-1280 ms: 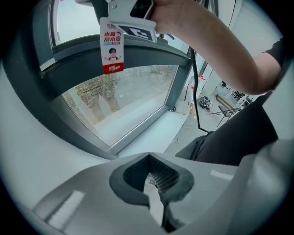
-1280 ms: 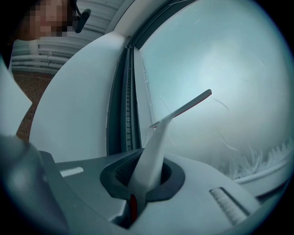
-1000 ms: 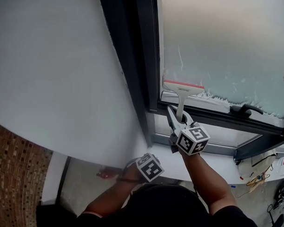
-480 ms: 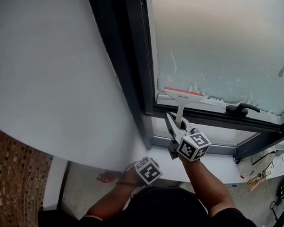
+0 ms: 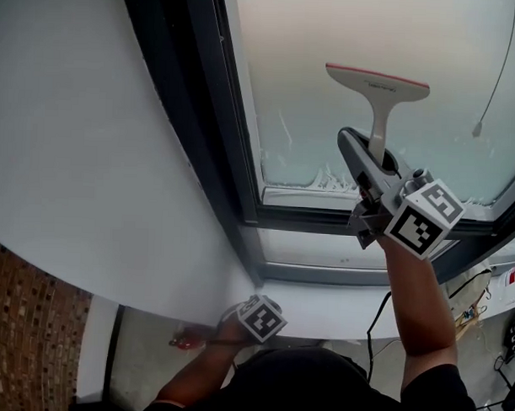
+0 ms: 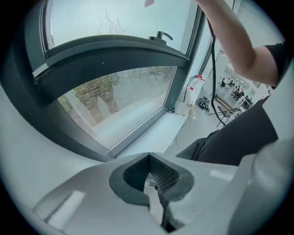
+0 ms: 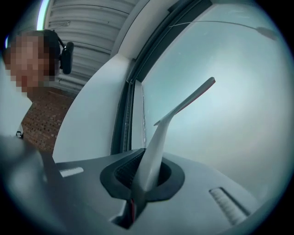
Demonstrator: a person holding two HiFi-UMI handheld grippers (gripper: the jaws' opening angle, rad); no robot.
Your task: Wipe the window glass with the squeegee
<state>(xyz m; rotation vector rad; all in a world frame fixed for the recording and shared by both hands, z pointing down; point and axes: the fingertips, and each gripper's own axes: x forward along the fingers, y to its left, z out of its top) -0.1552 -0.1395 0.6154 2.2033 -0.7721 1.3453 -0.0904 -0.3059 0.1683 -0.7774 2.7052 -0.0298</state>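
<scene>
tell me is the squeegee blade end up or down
Blade end up. In the head view the squeegee has its red-edged blade on top, and its handle runs down into the right gripper, whose jaws are shut on it.

The grey two-jaw right gripper [image 5: 369,154] is clamping its jaws on the handle of the white plastic squeegee [image 5: 377,87], with the bare right forearm [image 5: 414,307] stretching straight up beneath it. The matching left gripper [image 6: 154,176] is hanging low by the torso on a bent left arm [image 5: 197,367], its jaws pressing together on nothing.
</scene>
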